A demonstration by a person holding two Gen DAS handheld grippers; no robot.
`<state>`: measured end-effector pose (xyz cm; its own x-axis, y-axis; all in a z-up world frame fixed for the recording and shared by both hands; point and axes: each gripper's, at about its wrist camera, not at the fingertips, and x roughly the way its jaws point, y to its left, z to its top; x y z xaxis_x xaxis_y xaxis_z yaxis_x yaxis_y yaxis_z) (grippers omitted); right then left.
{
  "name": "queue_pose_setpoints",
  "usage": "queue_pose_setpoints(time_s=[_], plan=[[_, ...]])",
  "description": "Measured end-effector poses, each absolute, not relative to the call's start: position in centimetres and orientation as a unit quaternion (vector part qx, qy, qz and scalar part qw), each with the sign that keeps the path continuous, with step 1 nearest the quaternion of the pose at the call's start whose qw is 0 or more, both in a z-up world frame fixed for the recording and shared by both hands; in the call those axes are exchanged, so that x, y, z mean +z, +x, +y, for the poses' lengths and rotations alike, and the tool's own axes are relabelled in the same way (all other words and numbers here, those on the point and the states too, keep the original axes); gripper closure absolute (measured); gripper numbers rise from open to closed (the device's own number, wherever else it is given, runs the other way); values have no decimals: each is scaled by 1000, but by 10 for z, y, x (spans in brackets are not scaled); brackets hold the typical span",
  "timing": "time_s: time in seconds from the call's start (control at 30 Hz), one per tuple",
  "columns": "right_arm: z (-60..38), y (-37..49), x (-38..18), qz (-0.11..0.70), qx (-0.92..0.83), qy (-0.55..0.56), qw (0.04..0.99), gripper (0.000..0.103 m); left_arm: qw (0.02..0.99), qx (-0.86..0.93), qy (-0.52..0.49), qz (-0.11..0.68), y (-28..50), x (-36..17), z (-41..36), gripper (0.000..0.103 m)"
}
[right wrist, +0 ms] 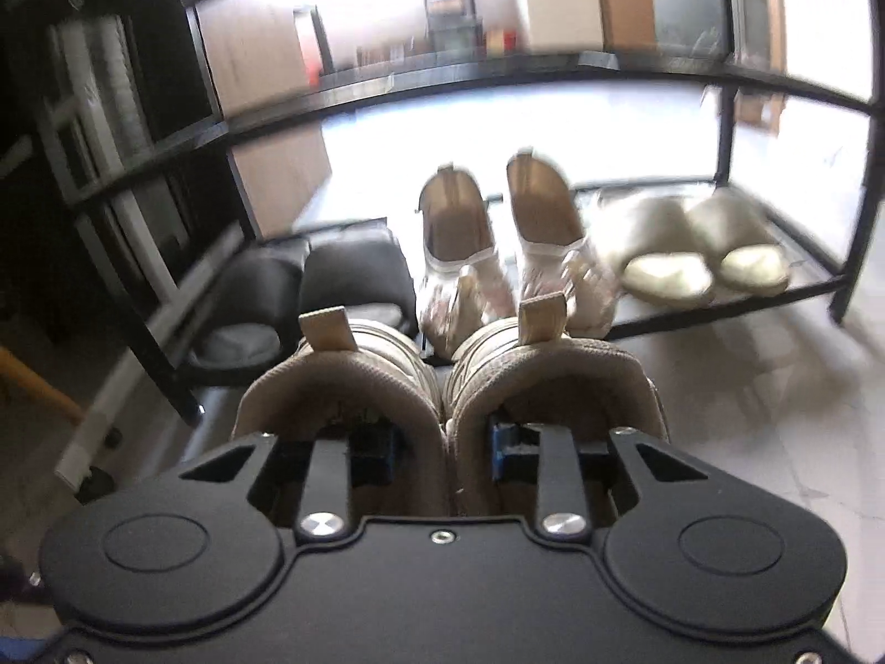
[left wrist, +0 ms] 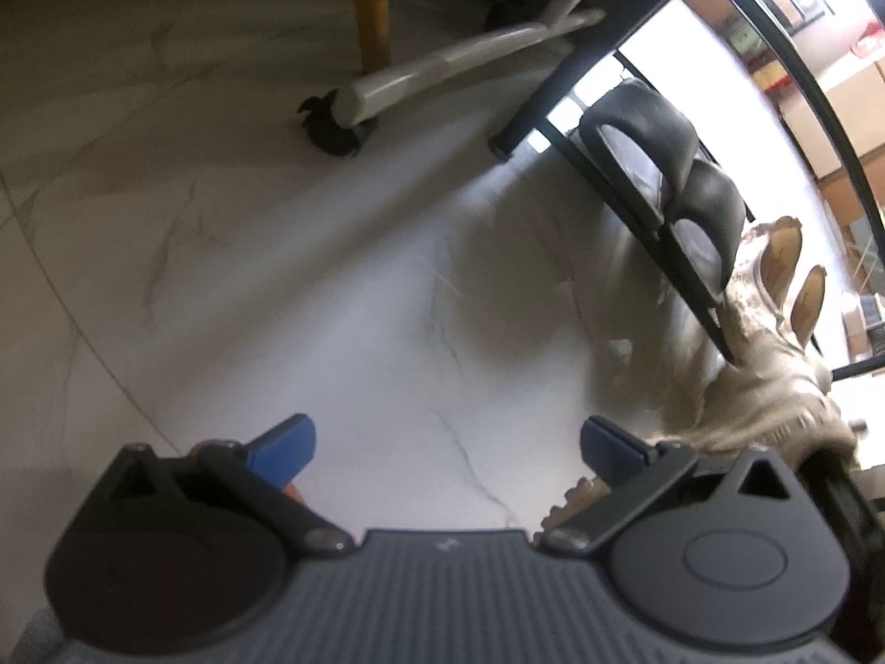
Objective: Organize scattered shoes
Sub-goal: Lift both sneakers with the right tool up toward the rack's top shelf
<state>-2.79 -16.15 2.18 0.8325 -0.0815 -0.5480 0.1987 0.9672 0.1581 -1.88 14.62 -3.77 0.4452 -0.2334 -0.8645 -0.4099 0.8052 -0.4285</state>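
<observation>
Nearest the right wrist camera, the right gripper (right wrist: 442, 454) has its jaws clamped together on the inner heel walls of a pair of beige sneakers (right wrist: 448, 382) — one blue pad sits inside each shoe, with the two adjoining collars pinched between them. The sneakers point away from the camera, side by side and touching, their heel pull-tabs standing up, and they sit at the front edge of the shoe rack (right wrist: 719, 307), on or just above its lowest shelf; which, I cannot tell.

Going left to right along that lowest shelf: a pair of black slippers (right wrist: 310, 288) lies at the left end, partly hidden behind the left sneaker. Just beside them, in the middle, stands a pair of shiny pale flats (right wrist: 498, 254) with tan insoles, directly beyond the sneakers. Toward the right end lies a pair of cream slippers (right wrist: 702, 254), blurred.

In the left wrist view the left gripper (left wrist: 445, 445) hangs over the pale marble floor (left wrist: 276, 276) with its jaws wide apart and nothing between them. To its right, the sneakers show as a blurred beige shape at the rack's front edge. A white chair leg with a black caster (left wrist: 337, 130) rests on the floor farther off.
</observation>
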Motion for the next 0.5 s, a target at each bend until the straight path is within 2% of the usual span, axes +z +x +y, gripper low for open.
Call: queue_pose_setpoints(time_s=[0.23,0.5], plan=[[-154,-52,46,199,-82,72,974,75,805,48,-310,504,-22,-27,147,1],[-134,-46,112,113,-23,34,993,75,825,64,-311,467,-24,-12,154,1]])
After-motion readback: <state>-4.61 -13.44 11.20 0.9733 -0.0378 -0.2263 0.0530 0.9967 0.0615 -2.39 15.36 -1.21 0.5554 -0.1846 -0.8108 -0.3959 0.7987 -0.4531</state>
